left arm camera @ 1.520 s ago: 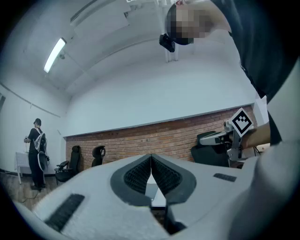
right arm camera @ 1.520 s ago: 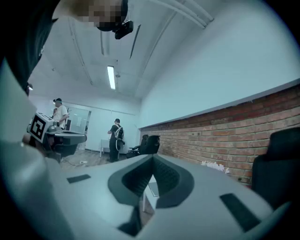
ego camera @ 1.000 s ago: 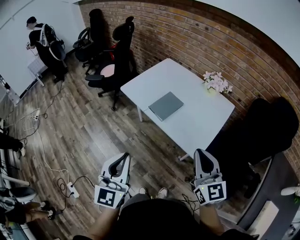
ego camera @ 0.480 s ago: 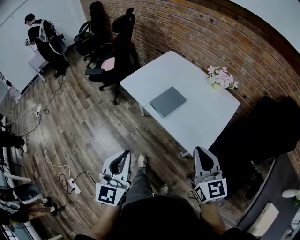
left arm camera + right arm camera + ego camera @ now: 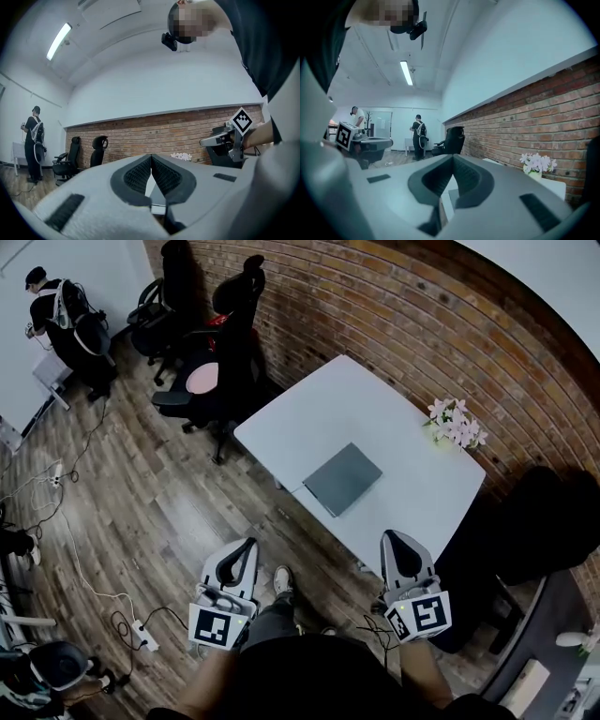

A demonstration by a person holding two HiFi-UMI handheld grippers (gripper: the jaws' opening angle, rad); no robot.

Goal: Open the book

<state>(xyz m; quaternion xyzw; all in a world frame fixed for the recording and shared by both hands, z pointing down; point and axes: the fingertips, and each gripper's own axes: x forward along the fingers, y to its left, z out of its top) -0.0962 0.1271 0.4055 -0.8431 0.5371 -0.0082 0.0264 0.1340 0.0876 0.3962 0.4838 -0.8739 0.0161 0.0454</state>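
A grey closed book (image 5: 343,478) lies flat on the white table (image 5: 309,418), near its front edge. My left gripper (image 5: 246,547) is held over the wooden floor, short of the table and left of the book, jaws shut on nothing. My right gripper (image 5: 392,542) hovers near the table's near corner, right of the book, also shut and empty. In the left gripper view the shut gripper (image 5: 151,157) points level toward the table. In the right gripper view the shut gripper (image 5: 452,158) does the same, with a sliver of table past it.
A pot of pink flowers (image 5: 456,424) stands at the table's far right by the brick wall (image 5: 403,315). Black office chairs (image 5: 220,343) stand left of the table. A person (image 5: 56,315) stands far left. Cables and a power strip (image 5: 142,637) lie on the floor.
Both grippers and the view have advanced toward the table; the book now lies closer to them. Both jaws stay shut.
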